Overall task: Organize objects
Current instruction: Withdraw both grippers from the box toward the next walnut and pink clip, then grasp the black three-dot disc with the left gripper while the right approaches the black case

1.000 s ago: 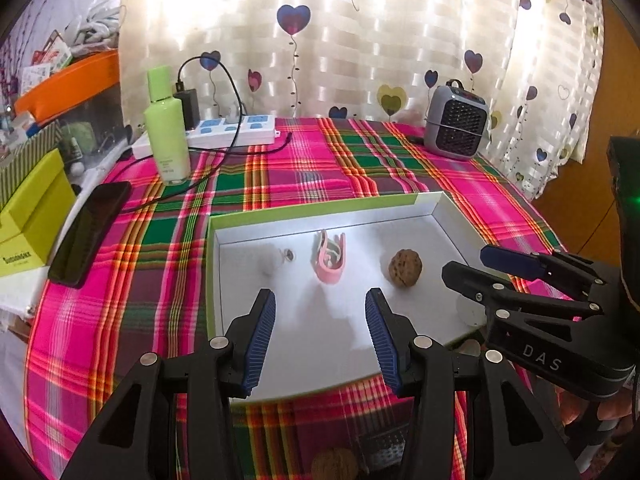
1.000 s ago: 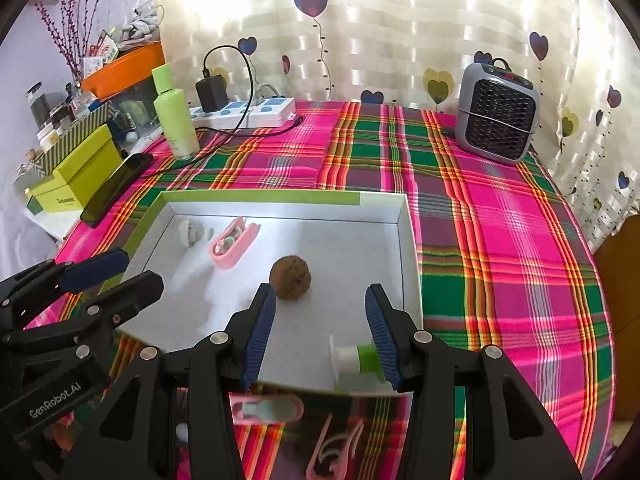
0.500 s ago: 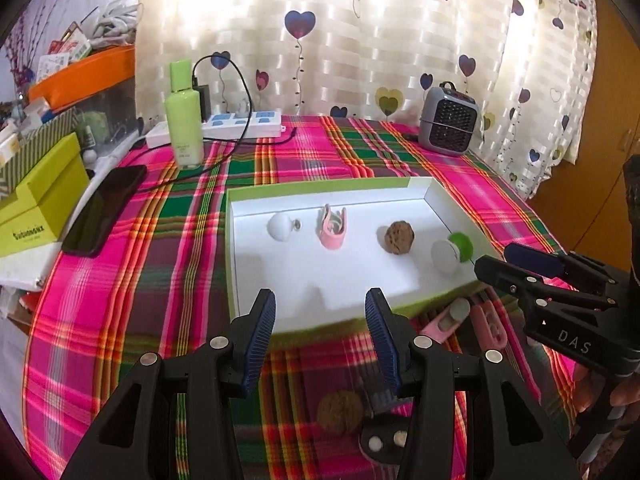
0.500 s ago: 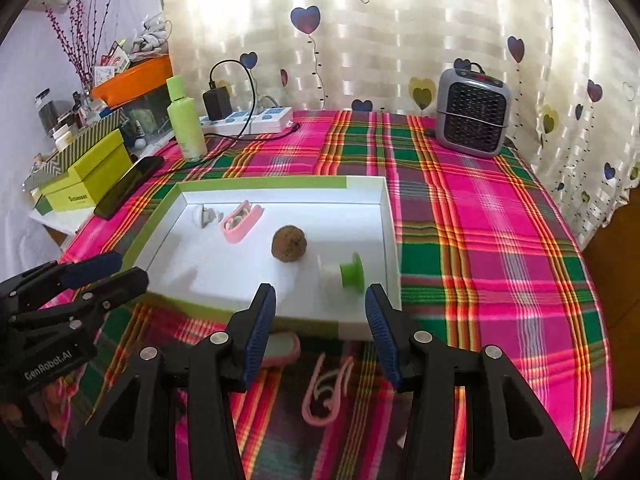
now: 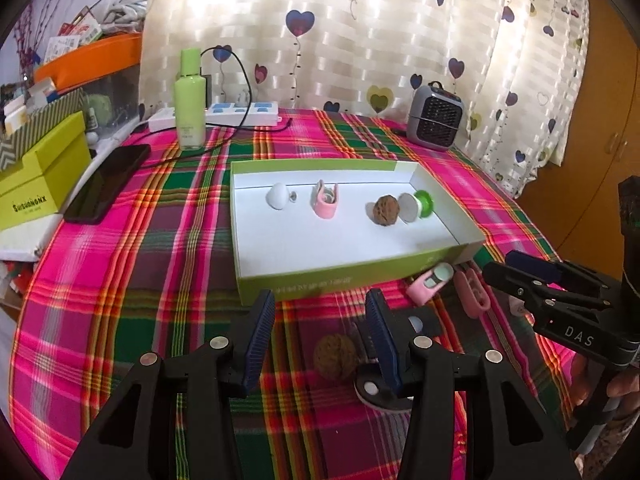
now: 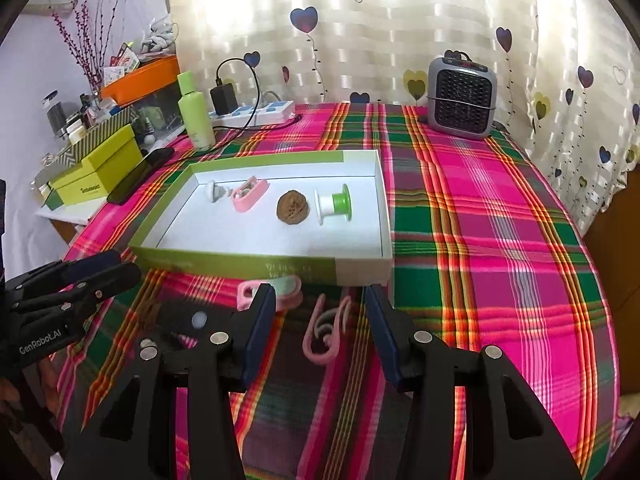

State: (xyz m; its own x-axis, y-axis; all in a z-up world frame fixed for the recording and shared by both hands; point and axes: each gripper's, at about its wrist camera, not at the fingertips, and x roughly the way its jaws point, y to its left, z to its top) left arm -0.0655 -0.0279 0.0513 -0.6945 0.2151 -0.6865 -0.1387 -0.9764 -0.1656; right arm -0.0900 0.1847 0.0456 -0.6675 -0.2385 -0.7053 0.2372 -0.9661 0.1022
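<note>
Plaid cloth in pink, green and red covers the table (image 6: 480, 240). Nearest, the left gripper (image 5: 320, 328) and right gripper (image 6: 320, 322) both hover half open, holding nothing. Under them lie a walnut (image 5: 335, 356) and a pink clip (image 6: 326, 330). Beyond, the green-rimmed white tray (image 6: 260, 266) holds another walnut (image 6: 293, 211), a green spool (image 6: 334, 203), a pink clip and a white knob (image 5: 278, 196). Farther back stands a small grey heater (image 6: 460, 98).
</note>
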